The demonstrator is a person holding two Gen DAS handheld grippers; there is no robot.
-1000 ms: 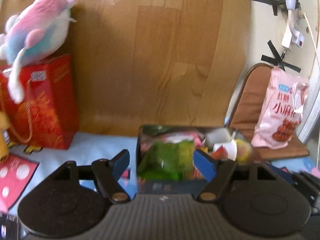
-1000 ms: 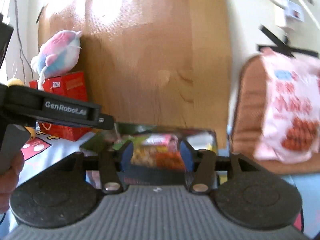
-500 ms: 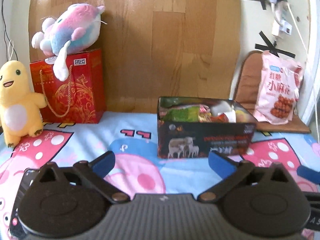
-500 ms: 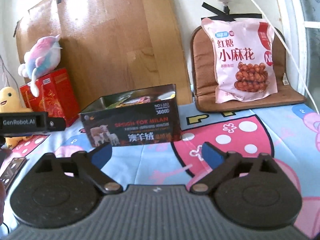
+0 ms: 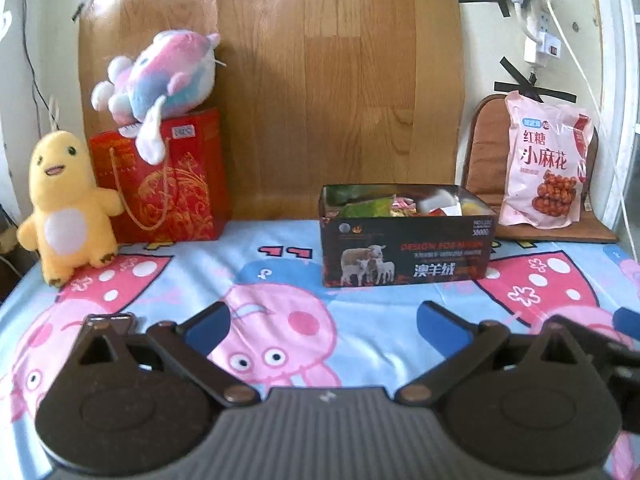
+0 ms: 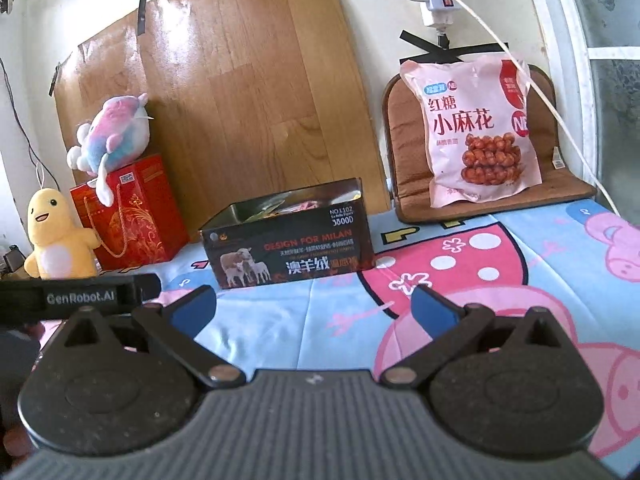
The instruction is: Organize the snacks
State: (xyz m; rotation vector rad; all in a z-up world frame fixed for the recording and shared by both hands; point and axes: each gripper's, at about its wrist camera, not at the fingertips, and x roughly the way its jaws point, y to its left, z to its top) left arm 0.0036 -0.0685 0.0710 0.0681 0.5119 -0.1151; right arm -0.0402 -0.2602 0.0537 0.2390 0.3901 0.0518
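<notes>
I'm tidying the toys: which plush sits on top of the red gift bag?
The pink-and-blue plush lies on the red gift bag; the yellow plush stands on the bedsheet beside the bag.

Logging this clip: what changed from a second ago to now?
Both hand-held grippers drew back from the snack box. The left hand-held gripper and the right hand-held gripper have just opened wide, with nothing between their jaws. The box, the pink snack bag and the plush toys stayed put.

Two soft toys: one yellow toy (image 5: 66, 204), one pink-and-blue toy (image 5: 160, 76). One red gift bag (image 5: 168, 184). One dark box (image 5: 404, 258) of snacks. One pink snack bag (image 5: 546, 164).
</notes>
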